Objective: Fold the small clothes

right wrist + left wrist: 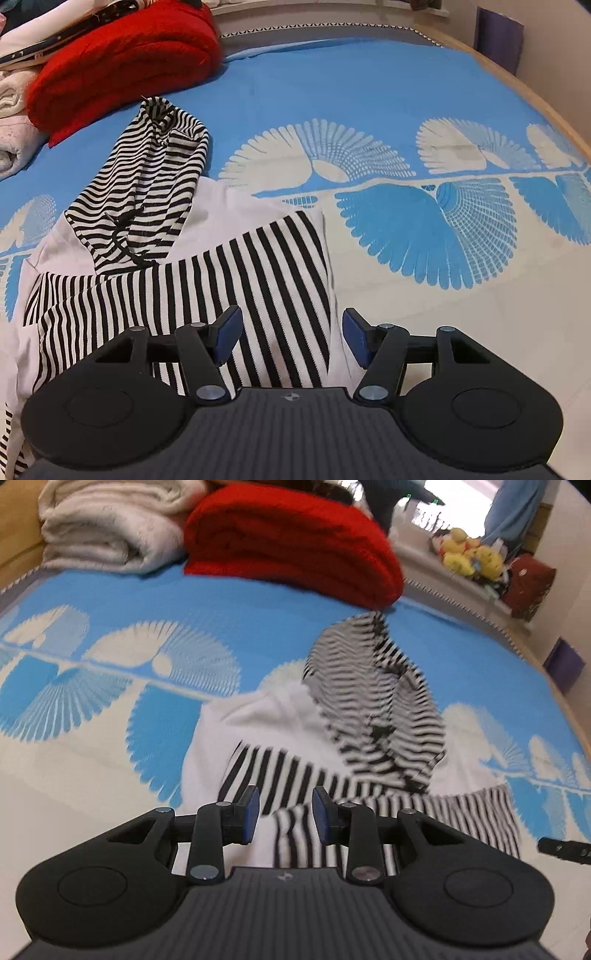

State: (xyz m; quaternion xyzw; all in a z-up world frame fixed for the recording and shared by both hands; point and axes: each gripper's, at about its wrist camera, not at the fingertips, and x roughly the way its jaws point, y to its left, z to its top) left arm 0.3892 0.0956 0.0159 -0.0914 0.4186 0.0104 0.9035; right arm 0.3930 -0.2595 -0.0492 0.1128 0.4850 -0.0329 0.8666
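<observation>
Both tongs hang empty above the garment. On the left tongs (284, 814) the blue pads stand a narrow gap apart with nothing between them; the right tongs (291, 338) gape wider, also gripping nothing. Each points steeply down at the bed, the left over the garment's striped near part, the right over its right edge.

That black-and-white striped small hooded top with white panels (258, 273) lies on the blue-and-cream patterned bedspread (369, 92), hood (147, 184) stretched toward a folded red knitted blanket (125, 62) and a cream fleece blanket (110, 528). One striped sleeve seems already laid across the body, so I judge the fold partly made; the hood and a final halving look undone.
</observation>
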